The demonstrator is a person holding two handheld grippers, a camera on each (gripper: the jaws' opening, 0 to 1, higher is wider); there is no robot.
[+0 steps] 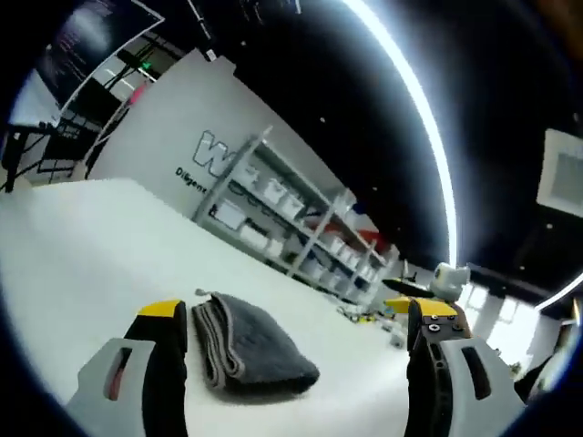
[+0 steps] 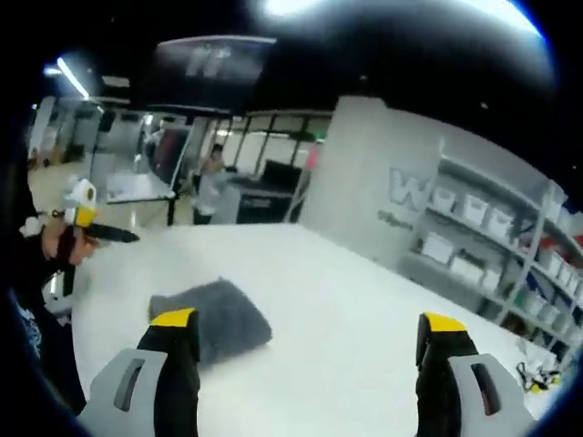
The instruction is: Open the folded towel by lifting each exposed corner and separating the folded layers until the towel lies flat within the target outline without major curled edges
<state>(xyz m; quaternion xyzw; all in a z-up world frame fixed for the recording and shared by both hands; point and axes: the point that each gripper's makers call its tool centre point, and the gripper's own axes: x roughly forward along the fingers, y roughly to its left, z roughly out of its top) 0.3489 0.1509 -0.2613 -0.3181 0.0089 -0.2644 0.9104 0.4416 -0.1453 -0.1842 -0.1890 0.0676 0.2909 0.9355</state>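
while folded, grey towel (image 1: 248, 350) lies on white table (image 1: 82, 264) | both hand-held grippers gape, holding nothing

white table (image 1: 82, 246), folded grey towel (image 1: 250, 346) lying on it

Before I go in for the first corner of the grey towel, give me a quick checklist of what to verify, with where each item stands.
1. Towel folded, layers stacked: ok, nothing opened yet.
2. Left gripper jaws wide apart, empty: ok.
3. Right gripper jaws wide apart, empty: ok.
4. Towel between the left jaws: not ok, it sits beside the left-hand jaw.
5. Target outline on the white table: cannot tell, no marking visible.
6. An exposed corner to pinch: cannot tell, though stacked edges face the left gripper view.
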